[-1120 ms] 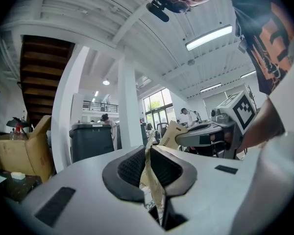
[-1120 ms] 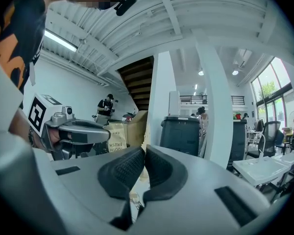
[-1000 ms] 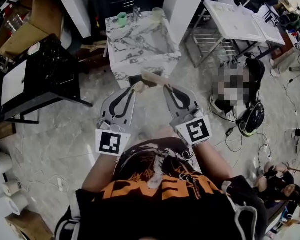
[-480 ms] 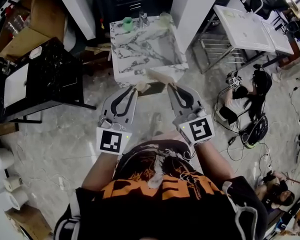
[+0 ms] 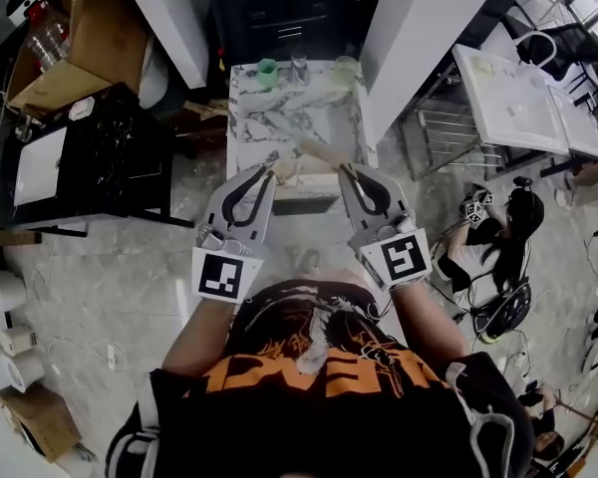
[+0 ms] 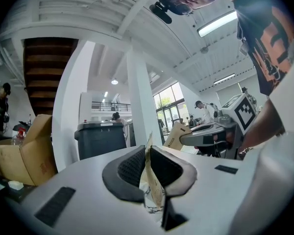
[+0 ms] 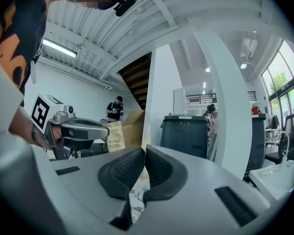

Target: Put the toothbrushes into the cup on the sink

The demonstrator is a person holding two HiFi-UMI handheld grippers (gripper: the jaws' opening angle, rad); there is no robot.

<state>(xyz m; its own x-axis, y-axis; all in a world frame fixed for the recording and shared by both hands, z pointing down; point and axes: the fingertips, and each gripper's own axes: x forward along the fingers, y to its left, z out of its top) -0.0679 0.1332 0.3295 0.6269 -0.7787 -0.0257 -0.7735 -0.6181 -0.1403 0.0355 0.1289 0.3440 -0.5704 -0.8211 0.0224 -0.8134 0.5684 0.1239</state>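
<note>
In the head view my left gripper (image 5: 270, 171) and right gripper (image 5: 346, 171) are held level side by side, pointing at the marble sink (image 5: 291, 118). Each is shut on a kraft-paper toothbrush package. The left package (image 6: 155, 187) stands edge-on between the left gripper's (image 6: 148, 153) pads. The right package (image 5: 324, 154) slants out leftward from the right gripper (image 7: 144, 153). The left package's printed face (image 7: 115, 137) shows in the right gripper view. A green cup (image 5: 267, 69) and a pale clear cup (image 5: 346, 68) stand at the sink's back edge, either side of the tap (image 5: 299, 65).
A black cabinet (image 5: 90, 157) and an open cardboard box (image 5: 75, 38) stand left of the sink. A white pillar (image 5: 419, 28) rises at its right, with a white table (image 5: 513, 98) beyond. A person (image 5: 498, 237) sits on the floor among cables. Paper rolls (image 5: 10, 357) lie far left.
The sink has drawn closer to both grippers as the person walked toward it; its front edge now lies just past the fingertips. Both grippers still hold their packages.
</note>
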